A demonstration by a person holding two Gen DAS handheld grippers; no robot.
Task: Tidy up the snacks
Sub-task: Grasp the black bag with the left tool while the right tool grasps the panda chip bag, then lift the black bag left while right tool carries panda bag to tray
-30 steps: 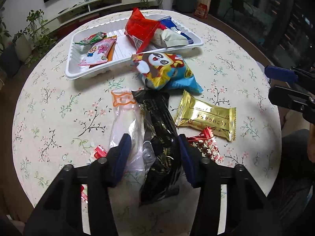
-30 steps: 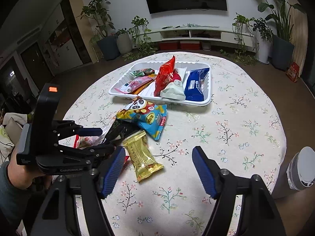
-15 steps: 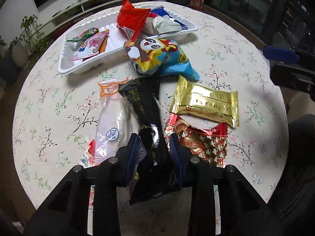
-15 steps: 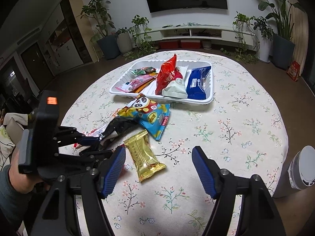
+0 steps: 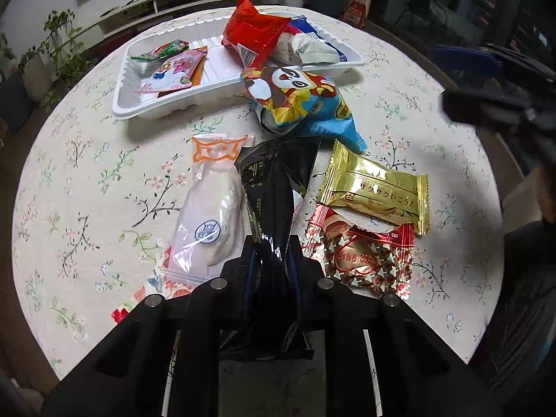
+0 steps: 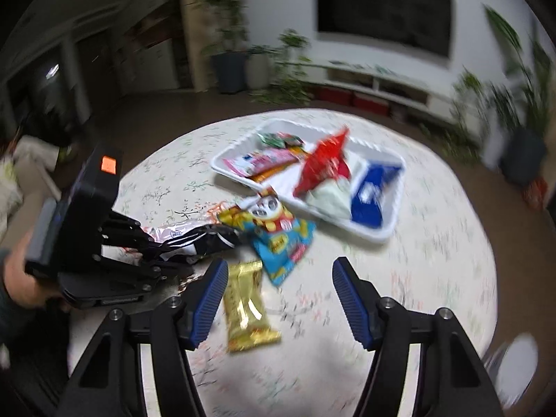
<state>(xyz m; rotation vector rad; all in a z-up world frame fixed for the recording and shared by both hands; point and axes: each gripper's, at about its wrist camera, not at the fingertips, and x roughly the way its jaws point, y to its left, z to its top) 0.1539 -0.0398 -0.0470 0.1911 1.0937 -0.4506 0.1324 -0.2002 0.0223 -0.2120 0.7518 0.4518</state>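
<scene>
While the left gripper [image 5: 272, 267] fingers pinch the slippery black packet [image 5: 274, 187], a lift could drag the clear bag [image 5: 208, 222] beside it, and the right gripper [image 6: 278, 299], half open, holds nothing.

Dim indoor light, foil glare, curved fisheye edges, heavy motion blur in right wrist view.

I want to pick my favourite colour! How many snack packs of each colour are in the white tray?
Green pack: 1
Pink pack: 1
Orange pack: 1
Red pack: 1
White pack: 1
Blue pack: 1
Total: 6
</scene>
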